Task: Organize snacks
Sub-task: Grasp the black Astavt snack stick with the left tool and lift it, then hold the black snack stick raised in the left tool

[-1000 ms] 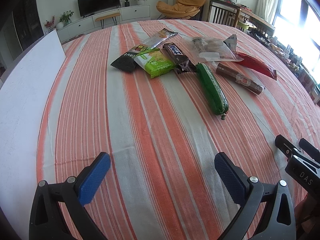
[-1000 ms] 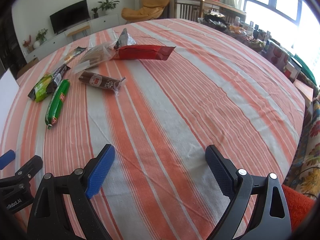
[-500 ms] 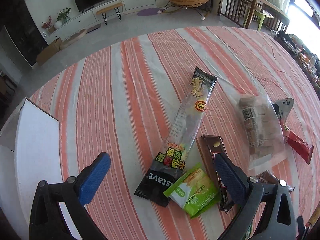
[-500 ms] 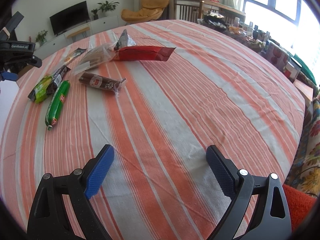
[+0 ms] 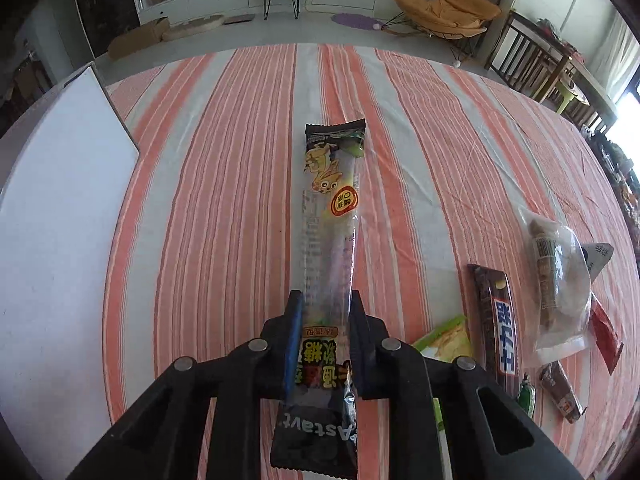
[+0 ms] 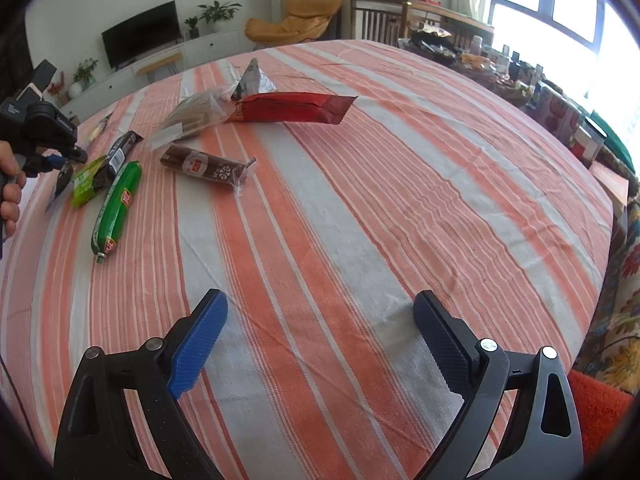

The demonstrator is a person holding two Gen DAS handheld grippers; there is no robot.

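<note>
Left wrist view: my left tongs (image 5: 324, 320) have just closed and now pinch the long candy packet (image 5: 330, 216) near its near end, the rest stretching away over the striped table (image 5: 224, 184); a chocolate bar (image 5: 498, 320) and clear bag (image 5: 560, 280) lie to the right. Right wrist view: my right tongs (image 6: 320, 332) stand spread over bare cloth, the green sausage (image 6: 118, 204) and red packet (image 6: 292, 108) far left.

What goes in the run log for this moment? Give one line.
left tool: just closed on long candy packet | right tool: open, empty, above striped tablecloth | other snacks: untouched
</note>
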